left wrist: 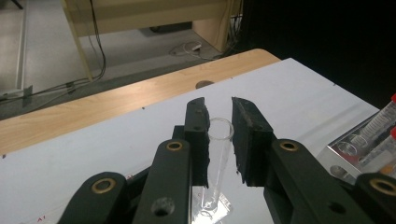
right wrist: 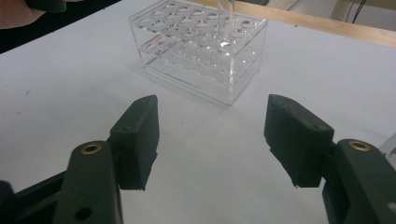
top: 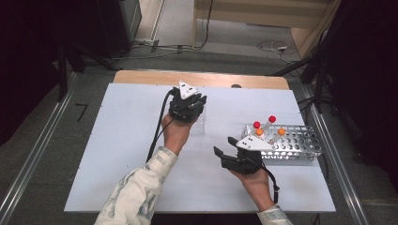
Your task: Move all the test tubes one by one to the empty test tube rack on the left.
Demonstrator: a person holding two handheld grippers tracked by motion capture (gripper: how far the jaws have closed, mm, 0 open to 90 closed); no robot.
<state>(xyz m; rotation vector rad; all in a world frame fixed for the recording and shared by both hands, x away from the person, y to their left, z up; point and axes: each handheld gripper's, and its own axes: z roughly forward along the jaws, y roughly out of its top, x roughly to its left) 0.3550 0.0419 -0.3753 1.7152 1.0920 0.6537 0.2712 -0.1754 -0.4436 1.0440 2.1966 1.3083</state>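
Left hand [top: 174, 132]: came in from the near edge, sleeve patterned, reaching toward the middle of the white table [top: 117, 154].
Left gripper [left wrist: 219, 122]: jaws drawn in narrow on a clear glass tube [left wrist: 219, 154]; pads pressed on the tube's sides just below its open rim.
Glass tube: upright, empty, uncapped; its lower end stood down in the clear rack [right wrist: 201, 51], seen in the right gripper view as a thin stem [right wrist: 226, 18] entering a hole near the rack's far right corner.
Clear rack: see-through plastic block with rows of round holes, on the table near its middle, under the left gripper [top: 187, 105]; hard to make out from the high view.
Right gripper [right wrist: 212, 137]: jaws stood wide, nothing between them, bare table beneath; pointed toward the clear rack, well apart from it.
Right hand [top: 256, 183]: near edge, right of centre, holding the gripper [top: 226, 147] just left of the metal rack.
Metal rack [top: 300, 145]: silver, perforated, at the right side of the table.
Capped tubes [top: 265, 127]: leaning in the metal rack's left end, two red caps, two orange.
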